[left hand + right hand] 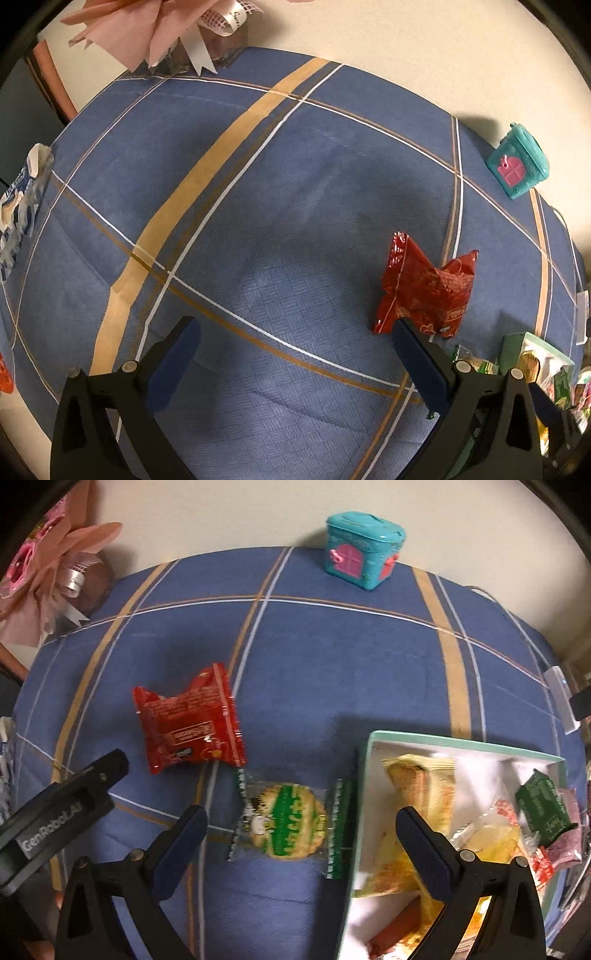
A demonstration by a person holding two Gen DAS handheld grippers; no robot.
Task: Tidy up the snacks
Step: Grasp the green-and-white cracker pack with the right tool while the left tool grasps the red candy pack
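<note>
A red snack packet (424, 291) lies on the blue checked cloth, just beyond the right fingertip of my open, empty left gripper (295, 330). It also shows in the right wrist view (188, 725). A clear packet with a green-and-yellow cracker (286, 825) lies between the fingers of my open, empty right gripper (301, 821), next to a mint-rimmed white box (461, 744) holding several snacks. The box also shows in the left wrist view (532, 354). My left gripper appears at the left in the right wrist view (92, 782).
A teal toy house (364, 550) stands at the table's far edge by the wall; it also shows in the left wrist view (519, 162). A pink paper-flower gift (166, 29) sits at the back left. A blue-white packet (22, 206) lies at the left edge.
</note>
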